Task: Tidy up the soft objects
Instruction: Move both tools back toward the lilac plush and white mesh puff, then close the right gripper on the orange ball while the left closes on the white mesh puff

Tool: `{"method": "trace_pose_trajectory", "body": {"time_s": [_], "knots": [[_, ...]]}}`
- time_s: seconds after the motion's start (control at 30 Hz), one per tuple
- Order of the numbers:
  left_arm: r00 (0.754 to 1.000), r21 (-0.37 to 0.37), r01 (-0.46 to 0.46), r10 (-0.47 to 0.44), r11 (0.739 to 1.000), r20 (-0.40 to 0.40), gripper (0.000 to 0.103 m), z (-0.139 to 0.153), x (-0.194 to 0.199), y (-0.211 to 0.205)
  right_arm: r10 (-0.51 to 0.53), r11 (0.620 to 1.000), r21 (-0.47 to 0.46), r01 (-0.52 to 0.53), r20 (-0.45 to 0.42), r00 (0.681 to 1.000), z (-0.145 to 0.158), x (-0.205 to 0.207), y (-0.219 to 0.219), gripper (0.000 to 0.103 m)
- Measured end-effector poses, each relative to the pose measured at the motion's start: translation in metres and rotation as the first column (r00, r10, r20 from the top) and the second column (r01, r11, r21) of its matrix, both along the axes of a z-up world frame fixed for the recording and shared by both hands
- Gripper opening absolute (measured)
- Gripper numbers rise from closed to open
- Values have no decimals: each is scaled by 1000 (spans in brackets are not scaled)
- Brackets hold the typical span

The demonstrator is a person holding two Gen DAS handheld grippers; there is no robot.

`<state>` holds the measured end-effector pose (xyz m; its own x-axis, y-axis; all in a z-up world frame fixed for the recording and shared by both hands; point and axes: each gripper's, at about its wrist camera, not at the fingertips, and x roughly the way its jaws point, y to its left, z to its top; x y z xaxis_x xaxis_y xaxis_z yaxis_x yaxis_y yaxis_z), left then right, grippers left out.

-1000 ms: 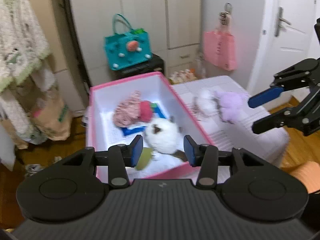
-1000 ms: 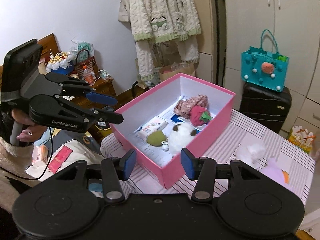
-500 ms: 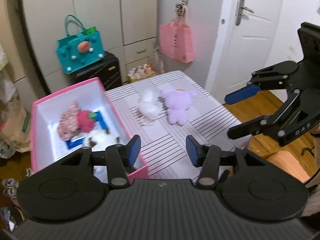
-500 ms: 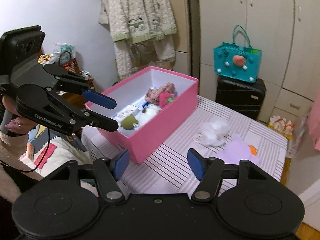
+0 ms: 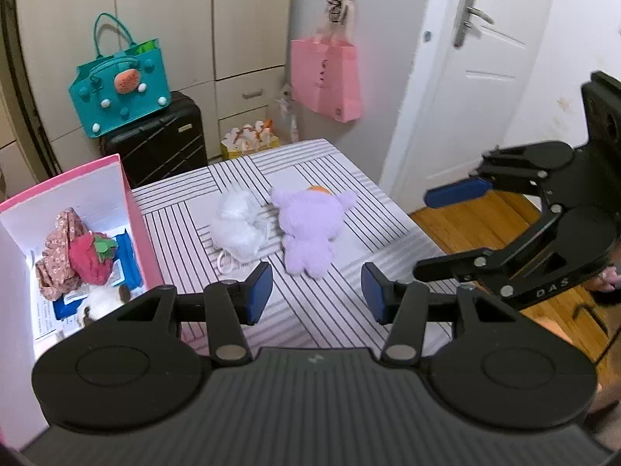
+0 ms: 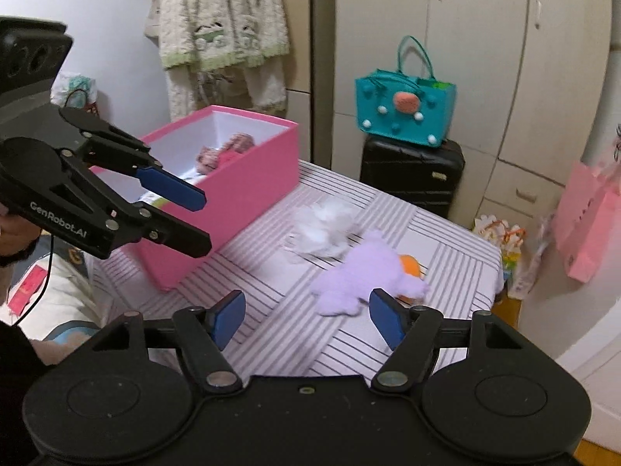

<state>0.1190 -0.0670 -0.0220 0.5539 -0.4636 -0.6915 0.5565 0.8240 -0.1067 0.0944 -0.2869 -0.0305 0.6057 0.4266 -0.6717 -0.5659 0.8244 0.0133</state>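
A purple plush toy (image 5: 310, 225) and a white fluffy toy (image 5: 237, 229) lie side by side on the striped table (image 5: 330, 310). They also show in the right wrist view, purple plush toy (image 6: 361, 272) and white fluffy toy (image 6: 326, 229). A pink box (image 6: 233, 202) at the table's left end holds a strawberry plush (image 5: 91, 258), a floral cloth (image 5: 58, 240) and a white-brown plush (image 5: 103, 305). My left gripper (image 5: 316, 297) is open and empty, a little short of the two toys. My right gripper (image 6: 306, 320) is open and empty, just short of the purple plush.
A teal bag (image 5: 120, 85) sits on a black suitcase (image 5: 163, 139) behind the table. A pink bag (image 5: 326, 77) hangs on the wall by a white door (image 5: 477, 77). A wooden floor (image 5: 485, 225) lies right of the table. A knitted garment (image 6: 221, 15) hangs at the back left.
Both grippers swung right, away from the pink box and toward the white and purple toys. The right gripper's jaws opened a bit wider. Both stayed empty.
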Motion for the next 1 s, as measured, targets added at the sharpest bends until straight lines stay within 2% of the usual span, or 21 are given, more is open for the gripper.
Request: {"method": "trace_pose_trajectory", "body": {"time_s": [0.17,0.3,0.47,0.57,0.73,0.9,1.0], "knots": [[990,14,-132,131,991,53,49,-13,24,-8,-33,999,26,33,4,999,-13,23,-24,75],[969,30,-228,224,973,104,49,-25,38,-15,-66,998,10,66,32,997,-29,44,-41,75],[939,66,-318,305,946,162,49,-44,54,-29,-71,997,21,70,7,997,-65,74,-59,73],[936,98,-323,303,941,181,49,-55,63,-39,-61,998,0,61,-1,998,-90,90,-62,70],[953,105,-300,293,948,78,48,-74,83,-45,0,1000,-16,0,2,1000,-114,107,-59,68],[927,107,-361,345,926,145,48,-84,88,-47,44,999,2,-44,35,998,-122,121,-59,68],[923,82,-375,364,923,128,48,-87,96,-46,64,998,20,-65,53,997,-124,131,-61,68]]}}
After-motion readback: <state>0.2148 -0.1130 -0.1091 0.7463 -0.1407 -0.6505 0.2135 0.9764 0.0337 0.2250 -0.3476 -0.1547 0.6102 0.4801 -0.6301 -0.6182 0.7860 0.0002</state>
